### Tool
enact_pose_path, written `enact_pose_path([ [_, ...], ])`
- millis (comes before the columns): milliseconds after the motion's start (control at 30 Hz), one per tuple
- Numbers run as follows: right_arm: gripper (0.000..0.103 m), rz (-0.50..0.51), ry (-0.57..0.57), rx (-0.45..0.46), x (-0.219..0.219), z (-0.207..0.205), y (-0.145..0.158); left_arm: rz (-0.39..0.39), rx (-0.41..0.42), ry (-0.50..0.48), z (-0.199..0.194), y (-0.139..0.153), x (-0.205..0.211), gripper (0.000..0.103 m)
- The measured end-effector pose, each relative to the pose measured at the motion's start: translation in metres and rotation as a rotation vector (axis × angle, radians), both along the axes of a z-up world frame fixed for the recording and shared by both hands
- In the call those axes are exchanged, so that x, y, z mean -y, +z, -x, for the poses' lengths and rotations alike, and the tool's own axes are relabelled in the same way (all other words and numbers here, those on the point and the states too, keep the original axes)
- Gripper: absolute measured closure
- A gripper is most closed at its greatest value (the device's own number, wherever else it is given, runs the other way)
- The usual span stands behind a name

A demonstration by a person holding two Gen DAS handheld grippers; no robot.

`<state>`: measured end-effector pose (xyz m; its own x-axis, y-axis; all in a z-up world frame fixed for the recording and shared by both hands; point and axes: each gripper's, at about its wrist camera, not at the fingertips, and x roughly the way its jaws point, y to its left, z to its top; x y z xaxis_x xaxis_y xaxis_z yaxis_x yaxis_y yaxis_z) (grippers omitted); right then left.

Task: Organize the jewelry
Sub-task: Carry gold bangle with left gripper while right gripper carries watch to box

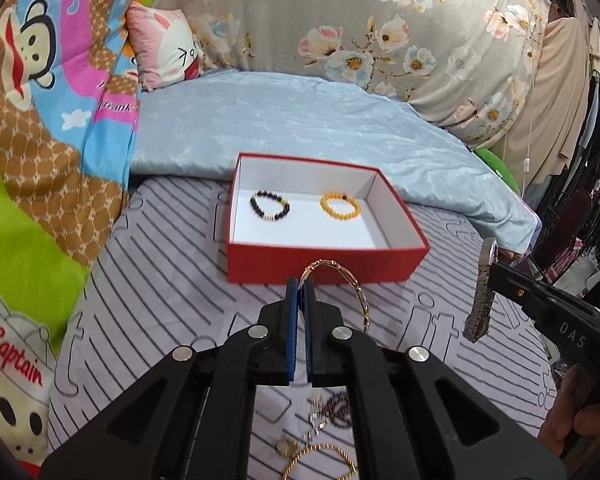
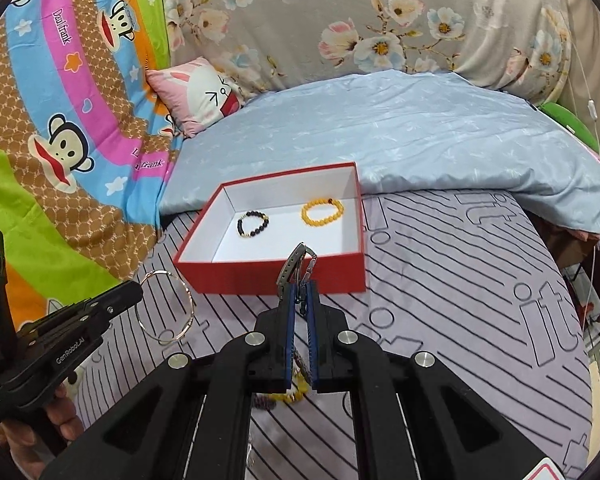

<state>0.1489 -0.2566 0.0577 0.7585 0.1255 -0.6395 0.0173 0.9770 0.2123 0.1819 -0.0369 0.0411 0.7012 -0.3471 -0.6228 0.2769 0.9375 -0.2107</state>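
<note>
Just ahead of both jaws lies the red box (image 1: 324, 268): left gripper (image 1: 300, 284) pinches a gold bangle (image 1: 354, 288), right gripper (image 2: 300, 288) a watch (image 2: 296, 266).

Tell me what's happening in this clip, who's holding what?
A person is sorting jewelry on a bed with two handheld claws. The left claw pinches a thin gold bangle, and the right claw grips a metal watch; both are held in the air just short of the red box. A black bead bracelet and a yellow bead bracelet already lie inside, apart. More jewelry waits on the striped sheet.
</note>
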Motion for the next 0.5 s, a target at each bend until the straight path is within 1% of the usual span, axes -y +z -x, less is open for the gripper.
enact_pose_path([
  [300, 0.098, -0.004, 0.037, 0.030, 0.000, -0.059, 0.012, -0.003, 0.049, -0.009, -0.055, 0.015, 0.018, 0.101],
  [500, 0.098, -0.006, 0.058, 0.025, -0.005, -0.102, 0.005, 0.000, 0.060, -0.011, -0.091, 0.011, 0.029, 0.101],
])
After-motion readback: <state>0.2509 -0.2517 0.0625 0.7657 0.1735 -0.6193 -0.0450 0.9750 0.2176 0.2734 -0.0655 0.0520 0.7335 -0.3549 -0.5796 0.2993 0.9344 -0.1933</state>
